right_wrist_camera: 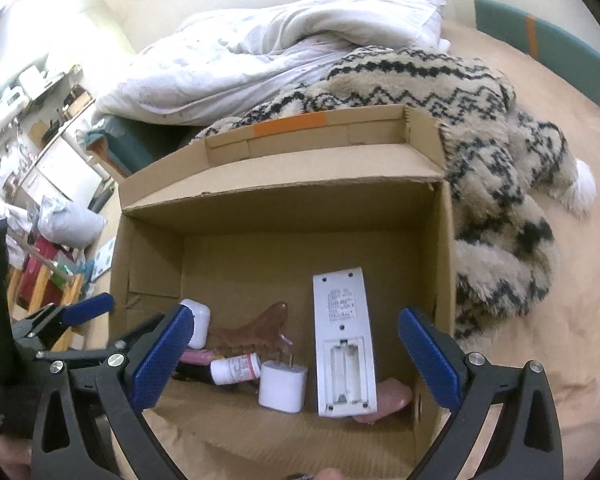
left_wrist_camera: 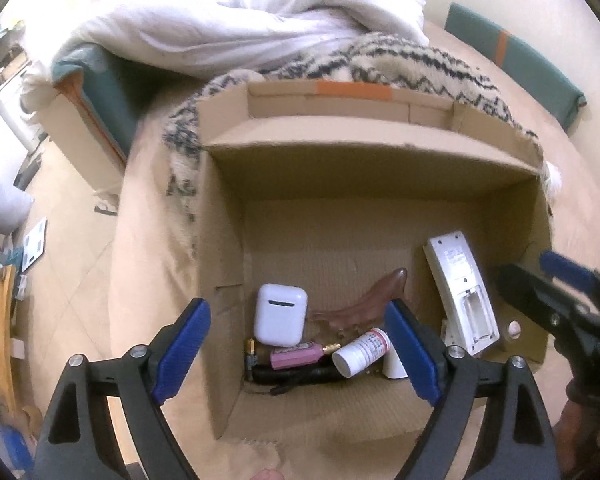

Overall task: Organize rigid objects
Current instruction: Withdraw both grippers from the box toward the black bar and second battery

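Cardboard box [right_wrist_camera: 152,184]: open-topped, standing on the tan bedcover [right_wrist_camera: 540,300], directly below and ahead of both your grippers, with all the loose items gathered along its near wall. Your left gripper [left_wrist_camera: 296,352] hangs over the box's near-left corner, jaws wide apart and holding nothing; your right gripper [right_wrist_camera: 296,356] hangs over the near-right part, jaws likewise spread and empty. Contents, nearest first: white charger plug [right_wrist_camera: 282,388], prongs pointing away from you; white pill bottle [right_wrist_camera: 236,368] with a red-printed label, lying on its side just left of the plug; white remote control [right_wrist_camera: 344,340], face down with its battery bay uncovered, propped aslant against the near-right wall; a pink rounded item [right_wrist_camera: 396,396] partly under the remote's near end, identity not clear. Beside the bottle: pink cylindrical device [left_wrist_camera: 296,354] with a brass tip, resting on a dark object [left_wrist_camera: 292,376] you cannot make out. Behind these: white earbud case [left_wrist_camera: 280,314], upright near the left wall; translucent brown hair clip [left_wrist_camera: 364,304] between case and remote. The far half of the box floor is bare cardboard. Beyond the box: a cream and black zigzag fleece blanket [right_wrist_camera: 480,128] touching its far and right sides, then a rumpled white duvet [right_wrist_camera: 284,40] farther back.
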